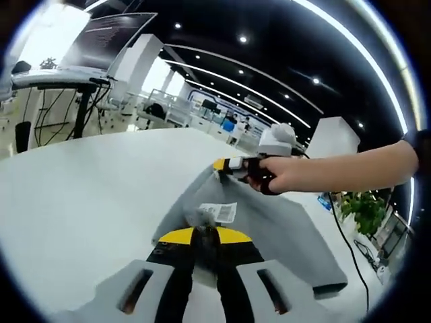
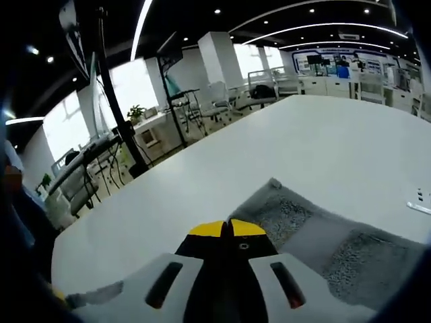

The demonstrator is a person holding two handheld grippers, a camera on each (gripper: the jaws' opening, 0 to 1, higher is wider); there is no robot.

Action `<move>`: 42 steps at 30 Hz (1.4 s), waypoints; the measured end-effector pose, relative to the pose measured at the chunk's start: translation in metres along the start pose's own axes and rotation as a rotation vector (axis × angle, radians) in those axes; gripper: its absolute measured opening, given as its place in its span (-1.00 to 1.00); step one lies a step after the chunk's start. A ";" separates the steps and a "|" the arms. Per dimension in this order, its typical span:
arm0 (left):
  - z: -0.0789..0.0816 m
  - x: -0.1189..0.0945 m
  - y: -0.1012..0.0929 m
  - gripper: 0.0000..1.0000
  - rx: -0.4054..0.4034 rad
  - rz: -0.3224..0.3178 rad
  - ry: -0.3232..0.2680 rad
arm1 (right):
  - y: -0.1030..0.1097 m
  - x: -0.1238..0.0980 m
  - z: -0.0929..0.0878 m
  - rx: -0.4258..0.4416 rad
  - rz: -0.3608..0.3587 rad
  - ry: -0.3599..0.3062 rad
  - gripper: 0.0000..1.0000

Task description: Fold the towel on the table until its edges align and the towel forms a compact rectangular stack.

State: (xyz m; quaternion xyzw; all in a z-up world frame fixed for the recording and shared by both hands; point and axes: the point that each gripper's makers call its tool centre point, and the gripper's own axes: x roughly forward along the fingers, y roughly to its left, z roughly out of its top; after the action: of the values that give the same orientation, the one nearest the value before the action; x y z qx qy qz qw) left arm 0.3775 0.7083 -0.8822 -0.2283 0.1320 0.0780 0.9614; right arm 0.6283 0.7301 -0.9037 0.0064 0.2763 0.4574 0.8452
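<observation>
Both hand-held grippers, left (image 1: 204, 232) and right (image 2: 227, 229), are clamped on the grey terry towel (image 1: 269, 232) over the white bench (image 1: 81, 195).

**Soft cloth on a smooth matt table**

The towel (image 2: 323, 235) was grey cloth with a rough, nubbly terry pile, plain to see in the right gripper view; in the left gripper view its surface (image 1: 269, 222) looked flatter and matt, and it carried a small white printed label (image 1: 218, 212) of thin fabric or paper. The table (image 1: 87, 195) was white, smooth and matt, with a faint sheen under the ceiling lights. The left gripper (image 1: 205, 235) and the right gripper (image 2: 227, 229) were hard plastic: matt black jaws, glossier yellow tips, and smooth pale grey shells behind them.
</observation>
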 end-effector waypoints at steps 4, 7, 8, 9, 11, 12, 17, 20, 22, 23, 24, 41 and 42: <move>-0.001 0.004 0.005 -0.63 -0.014 0.004 0.015 | 0.004 0.003 0.001 0.001 0.029 -0.007 -0.94; -0.002 0.005 0.012 -0.82 -0.034 0.035 0.025 | 0.004 0.005 0.002 -0.018 0.031 -0.009 -0.92; 0.001 0.005 0.017 -0.86 -0.051 0.057 0.013 | 0.005 0.006 0.002 -0.018 0.040 -0.012 -0.91; 0.001 0.004 0.018 -0.88 -0.046 0.066 0.014 | 0.006 0.007 0.003 -0.022 0.043 -0.013 -0.90; 0.001 0.002 0.022 -0.89 -0.022 0.094 0.015 | 0.007 0.007 0.003 -0.047 0.044 -0.014 -0.89; 0.000 0.002 0.022 -0.90 -0.021 0.100 0.015 | 0.008 0.009 0.002 -0.094 0.051 -0.012 -0.89; -0.003 -0.004 0.035 -0.91 0.012 0.194 0.003 | 0.008 0.014 -0.004 -0.169 0.047 0.007 -0.93; -0.004 -0.003 0.037 -0.91 0.009 0.199 -0.005 | 0.008 0.016 -0.004 -0.197 0.052 0.002 -0.93; -0.008 0.000 0.040 -0.91 0.015 0.202 0.013 | 0.009 0.016 -0.004 -0.214 0.059 -0.003 -0.93; -0.010 0.001 0.041 -0.91 0.019 0.203 0.018 | 0.010 0.016 -0.004 -0.216 0.063 -0.006 -0.93; -0.010 0.001 0.042 -0.91 0.025 0.203 0.020 | 0.010 0.016 -0.004 -0.235 0.070 -0.009 -0.93; -0.002 0.004 0.045 -0.64 0.164 0.224 0.034 | 0.019 0.005 -0.011 -0.336 0.125 0.032 -0.60; 0.000 0.005 0.046 -0.56 0.175 0.229 0.030 | 0.017 0.006 -0.010 -0.334 0.123 0.036 -0.60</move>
State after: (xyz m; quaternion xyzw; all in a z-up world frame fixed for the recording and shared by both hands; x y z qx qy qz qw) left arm 0.3725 0.7497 -0.9028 -0.1284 0.1779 0.1718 0.9604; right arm 0.6135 0.7421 -0.9106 -0.1253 0.2104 0.5478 0.7999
